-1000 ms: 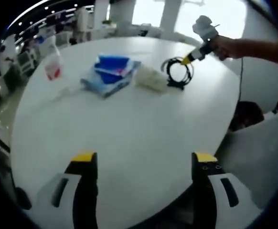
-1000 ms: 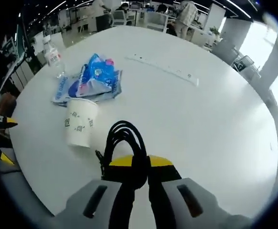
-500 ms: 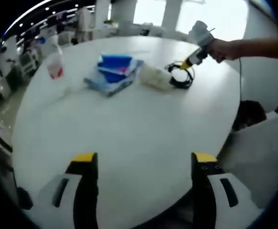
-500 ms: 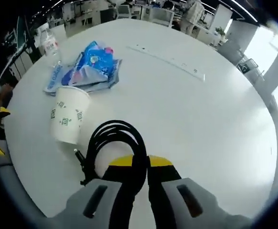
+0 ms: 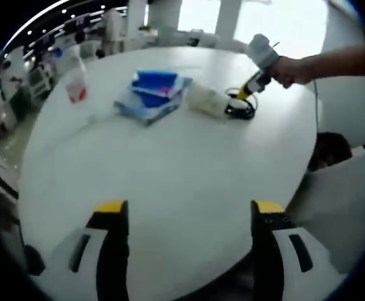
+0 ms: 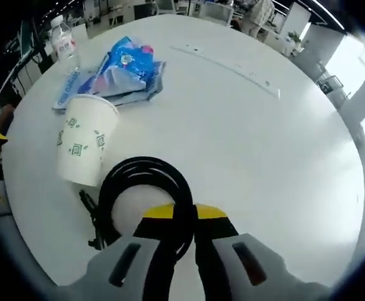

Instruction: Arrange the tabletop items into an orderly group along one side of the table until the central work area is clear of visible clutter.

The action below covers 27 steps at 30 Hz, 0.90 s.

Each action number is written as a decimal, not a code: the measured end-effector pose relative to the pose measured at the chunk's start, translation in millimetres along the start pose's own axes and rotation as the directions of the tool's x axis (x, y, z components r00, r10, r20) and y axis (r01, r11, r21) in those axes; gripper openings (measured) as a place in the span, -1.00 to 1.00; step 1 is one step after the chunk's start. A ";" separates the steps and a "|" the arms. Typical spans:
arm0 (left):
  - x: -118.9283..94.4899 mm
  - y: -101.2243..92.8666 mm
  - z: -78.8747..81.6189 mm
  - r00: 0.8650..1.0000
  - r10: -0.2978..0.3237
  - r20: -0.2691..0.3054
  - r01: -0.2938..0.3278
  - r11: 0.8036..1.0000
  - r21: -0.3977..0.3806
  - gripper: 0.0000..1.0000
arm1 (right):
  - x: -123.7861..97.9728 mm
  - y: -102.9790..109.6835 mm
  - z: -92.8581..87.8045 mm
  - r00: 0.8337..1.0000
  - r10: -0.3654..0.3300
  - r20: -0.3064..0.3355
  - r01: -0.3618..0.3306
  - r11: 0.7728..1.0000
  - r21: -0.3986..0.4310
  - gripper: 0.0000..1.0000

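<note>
Right tongs (image 6: 181,216) are clenching the near side of the black cable coil (image 6: 142,200), and I am holding it low over the bench (image 6: 283,163); I cannot tell whether the far loop is touching the surface. Just beyond the coil, a little to its left in the right gripper view, the paper cup (image 6: 82,147) is lying on its side, its long axis running away from me, its open mouth towards the blue packets (image 6: 123,72), which are lying farther on. Past them, the water bottle (image 6: 63,44) is standing near the far rim. So the group lies ahead and left of these tongs, and I judge the coil should settle close beside the cup. My left tongs (image 5: 185,216) are hanging spread wide with nothing between them, well apart from the cluster across the bench, so my right hand is the nearer one.
</note>
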State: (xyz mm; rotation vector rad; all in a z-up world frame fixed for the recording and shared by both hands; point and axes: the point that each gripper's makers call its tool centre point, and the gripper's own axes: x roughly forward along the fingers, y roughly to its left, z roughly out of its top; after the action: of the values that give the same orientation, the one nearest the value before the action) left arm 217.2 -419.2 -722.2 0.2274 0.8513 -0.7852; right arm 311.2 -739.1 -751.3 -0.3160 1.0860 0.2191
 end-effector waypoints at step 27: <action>2.1 -0.4 -2.1 1.000 -0.001 -0.007 0.001 1.000 0.024 0.60 | -2.1 1.1 -8.3 1.000 -0.010 -0.011 0.010 0.999 0.046 -0.61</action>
State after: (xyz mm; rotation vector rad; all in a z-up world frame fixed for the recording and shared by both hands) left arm 216.5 -419.6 -725.1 0.2506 0.8492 -0.7963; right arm 303.0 -741.2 -753.1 -0.2820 1.0985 0.1833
